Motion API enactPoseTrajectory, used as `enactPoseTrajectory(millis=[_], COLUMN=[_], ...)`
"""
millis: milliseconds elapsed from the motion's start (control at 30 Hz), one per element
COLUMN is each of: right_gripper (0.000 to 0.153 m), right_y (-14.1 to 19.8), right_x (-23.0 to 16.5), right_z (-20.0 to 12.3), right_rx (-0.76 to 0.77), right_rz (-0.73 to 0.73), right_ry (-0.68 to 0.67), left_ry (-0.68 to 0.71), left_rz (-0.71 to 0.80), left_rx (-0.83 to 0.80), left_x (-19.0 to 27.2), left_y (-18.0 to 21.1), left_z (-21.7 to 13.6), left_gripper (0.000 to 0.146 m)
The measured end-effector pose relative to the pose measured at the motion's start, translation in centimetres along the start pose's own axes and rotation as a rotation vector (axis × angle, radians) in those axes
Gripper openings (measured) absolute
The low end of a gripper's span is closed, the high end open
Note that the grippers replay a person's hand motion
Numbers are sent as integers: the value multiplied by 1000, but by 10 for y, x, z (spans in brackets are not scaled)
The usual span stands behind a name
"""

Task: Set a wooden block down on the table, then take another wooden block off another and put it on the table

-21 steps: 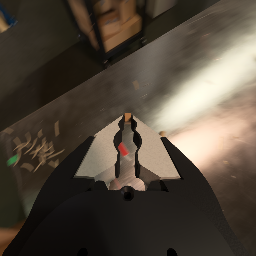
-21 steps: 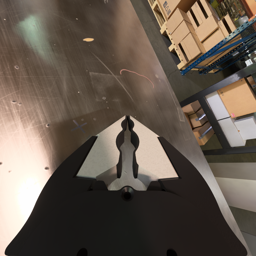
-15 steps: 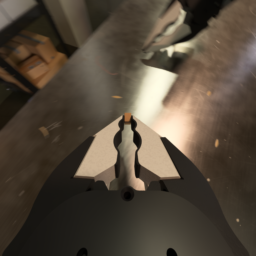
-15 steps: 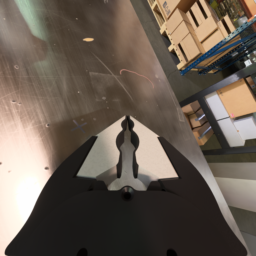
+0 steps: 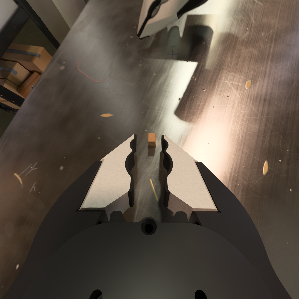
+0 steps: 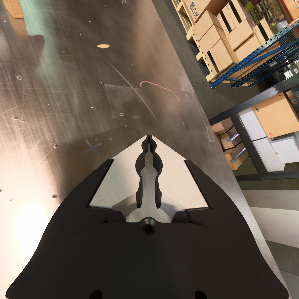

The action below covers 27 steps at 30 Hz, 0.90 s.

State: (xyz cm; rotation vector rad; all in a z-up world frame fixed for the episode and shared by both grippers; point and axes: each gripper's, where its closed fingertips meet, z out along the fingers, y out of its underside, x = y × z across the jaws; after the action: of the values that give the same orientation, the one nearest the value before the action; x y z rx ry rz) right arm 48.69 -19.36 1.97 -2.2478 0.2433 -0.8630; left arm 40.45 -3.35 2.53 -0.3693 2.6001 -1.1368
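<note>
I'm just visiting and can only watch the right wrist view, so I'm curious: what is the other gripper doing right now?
Observer: The left gripper has its jaws wide apart and holds nothing.
Operator: So where is its block?
Observer: A small wooden block rests on the table, in the gap by the fingertips, touching neither one.
Operator: Can that camera see my gripper?
Observer: Yes. The right gripper shows at the top of the left wrist view, farther along the table beyond the block, pointing back toward it.
</note>
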Motion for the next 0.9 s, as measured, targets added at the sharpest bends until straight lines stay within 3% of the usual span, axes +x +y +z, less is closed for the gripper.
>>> enactPoseTrajectory(millis=[200, 300, 400, 467, 633, 900], right_gripper=[0, 0, 0, 0, 0, 0], right_y=[0, 0, 0, 0, 0, 0], right_x=[0, 0, 0, 0, 0, 0], right_z=[0, 0, 0, 0, 0, 0], right_rx=[0, 0, 0, 0, 0, 0], right_rz=[-1, -2, -4, 0, -2, -2], right_ry=[1, 2, 4, 1, 2, 2], left_ry=[-127, -370, -572, -670, -812, -1026], left_rz=[48, 86, 7, -25, -2, -32], left_rx=[112, 247, 318, 347, 356, 318], left_x=[-33, -72, -104, -118, -132, -159], left_y=[-4, -10, -7, -4, -1, 5], left_z=[-28, -57, -89, -105, -128, -155], left_gripper=[37, 37, 38, 49, 90, 123])
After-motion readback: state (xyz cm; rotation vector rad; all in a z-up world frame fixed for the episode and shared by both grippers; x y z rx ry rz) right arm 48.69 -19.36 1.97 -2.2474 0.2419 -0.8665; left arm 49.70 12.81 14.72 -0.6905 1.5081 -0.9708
